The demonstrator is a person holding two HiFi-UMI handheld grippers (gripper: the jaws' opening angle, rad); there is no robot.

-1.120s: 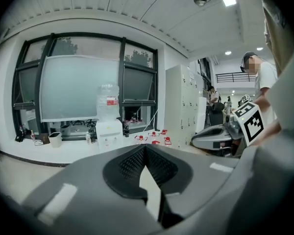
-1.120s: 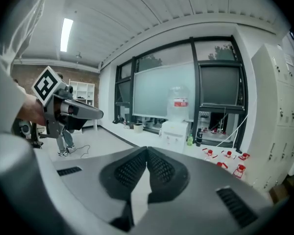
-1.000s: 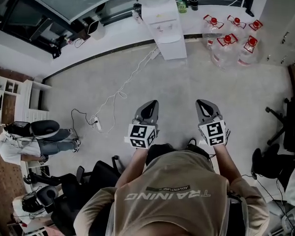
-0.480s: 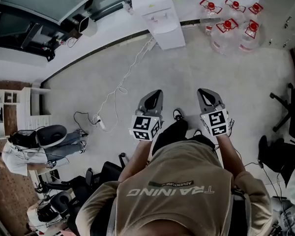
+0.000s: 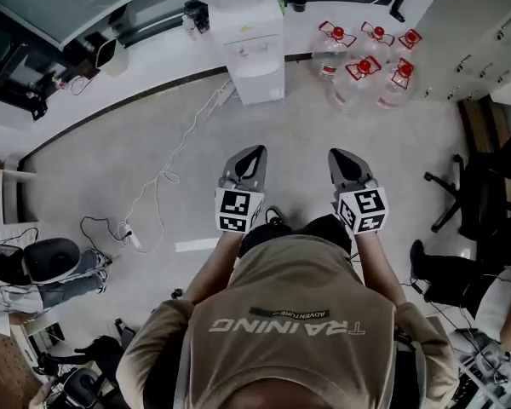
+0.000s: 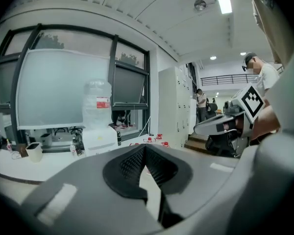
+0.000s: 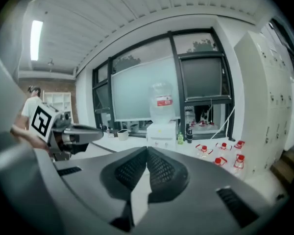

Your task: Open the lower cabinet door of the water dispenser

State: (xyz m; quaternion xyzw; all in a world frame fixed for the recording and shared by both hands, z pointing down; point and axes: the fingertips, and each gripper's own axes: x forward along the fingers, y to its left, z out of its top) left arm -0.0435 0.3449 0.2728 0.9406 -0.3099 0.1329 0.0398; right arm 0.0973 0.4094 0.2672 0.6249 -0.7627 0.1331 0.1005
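The white water dispenser (image 5: 252, 51) stands against the far wall with a clear bottle on top. It also shows in the left gripper view (image 6: 101, 137) and the right gripper view (image 7: 162, 130). Its lower cabinet front (image 5: 261, 87) looks closed. Both grippers are held out side by side over the floor, well short of the dispenser. My left gripper (image 5: 254, 154) is shut with nothing in it, its tips meeting (image 6: 145, 147). My right gripper (image 5: 337, 157) is likewise shut and empty (image 7: 147, 150).
Several red-capped water bottles (image 5: 366, 65) stand on the floor right of the dispenser. A white cable (image 5: 166, 170) runs from it to a power strip (image 5: 128, 237). White lockers (image 5: 485, 45) and an office chair (image 5: 468, 196) are at right. A person (image 5: 34, 271) sits at lower left.
The person has walked toward the dispenser, carrying both grippers forward. The dispenser and bottles now sit closer and more central in the head view. Both grippers stay shut.
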